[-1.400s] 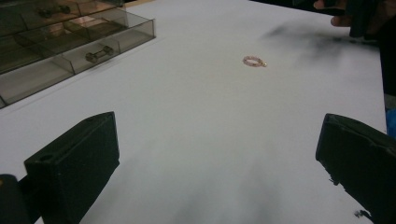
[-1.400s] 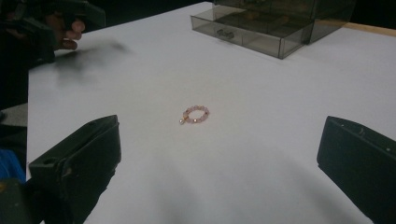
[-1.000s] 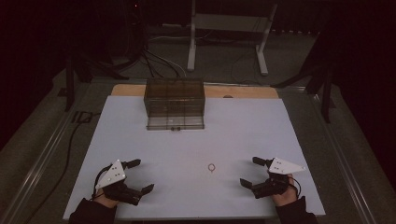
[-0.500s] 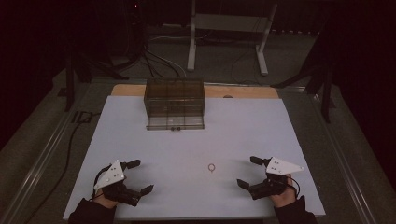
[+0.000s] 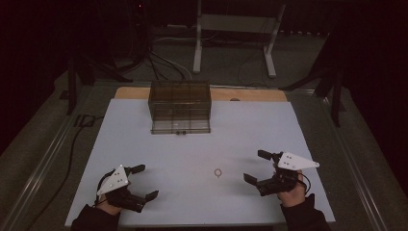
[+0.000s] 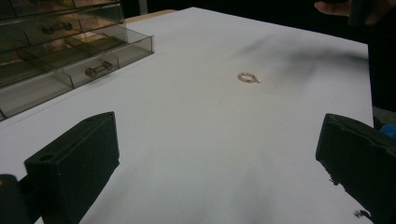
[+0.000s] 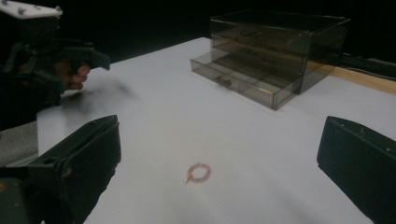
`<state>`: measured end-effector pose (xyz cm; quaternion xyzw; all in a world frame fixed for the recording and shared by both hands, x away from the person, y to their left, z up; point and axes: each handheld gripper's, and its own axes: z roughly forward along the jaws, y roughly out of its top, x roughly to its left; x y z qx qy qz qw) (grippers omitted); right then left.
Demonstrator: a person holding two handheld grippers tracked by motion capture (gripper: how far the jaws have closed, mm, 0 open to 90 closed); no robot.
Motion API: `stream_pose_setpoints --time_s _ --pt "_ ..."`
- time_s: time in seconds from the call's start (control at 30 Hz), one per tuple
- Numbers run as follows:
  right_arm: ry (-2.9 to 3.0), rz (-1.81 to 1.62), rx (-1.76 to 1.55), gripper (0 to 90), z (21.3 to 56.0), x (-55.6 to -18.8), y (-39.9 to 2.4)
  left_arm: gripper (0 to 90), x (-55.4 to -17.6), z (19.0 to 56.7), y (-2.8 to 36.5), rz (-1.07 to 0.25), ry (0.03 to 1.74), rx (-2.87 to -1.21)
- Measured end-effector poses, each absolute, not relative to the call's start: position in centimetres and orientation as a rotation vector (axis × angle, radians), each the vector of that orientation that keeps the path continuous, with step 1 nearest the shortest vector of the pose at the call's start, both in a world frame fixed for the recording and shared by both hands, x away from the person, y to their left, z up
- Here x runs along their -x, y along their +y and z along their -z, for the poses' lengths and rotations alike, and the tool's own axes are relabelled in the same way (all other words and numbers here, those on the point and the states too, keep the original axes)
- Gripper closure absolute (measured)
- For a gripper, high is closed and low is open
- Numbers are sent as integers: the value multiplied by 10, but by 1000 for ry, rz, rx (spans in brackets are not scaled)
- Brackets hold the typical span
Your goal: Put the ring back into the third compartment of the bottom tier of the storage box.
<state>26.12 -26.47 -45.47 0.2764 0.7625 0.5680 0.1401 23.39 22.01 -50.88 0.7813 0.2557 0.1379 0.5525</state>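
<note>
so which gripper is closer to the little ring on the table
Right. The right gripper sits just right of the ring, fingers open; the left gripper is farther off to its left.

No legible text, labels, nos. or signs anywhere on anything.

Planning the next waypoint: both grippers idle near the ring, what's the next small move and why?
Probably ease the right gripper toward the small ring and lower its jaws around it. The ring lies flat on the white table, untouched, nearer the right gripper than the left gripper. Both stand open and empty. The drawer box has its bottom drawer slightly out, a likely destination.
</note>
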Motion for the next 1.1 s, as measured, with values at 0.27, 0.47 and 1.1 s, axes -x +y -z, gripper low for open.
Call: stream_pose_setpoints --time_s 0.27,0.47,1.1 --pt "2218 -1648 -796 0 450 -276 -252 5 -234 510 219 -312 603 -1844" --pt "2235 -1666 -834 0 450 -287 -242 5 -234 509 220 -284 599 -1831" --pt "2330 -1647 -816 0 463 -304 -216 5 -234 509 219 -320 602 -1845"
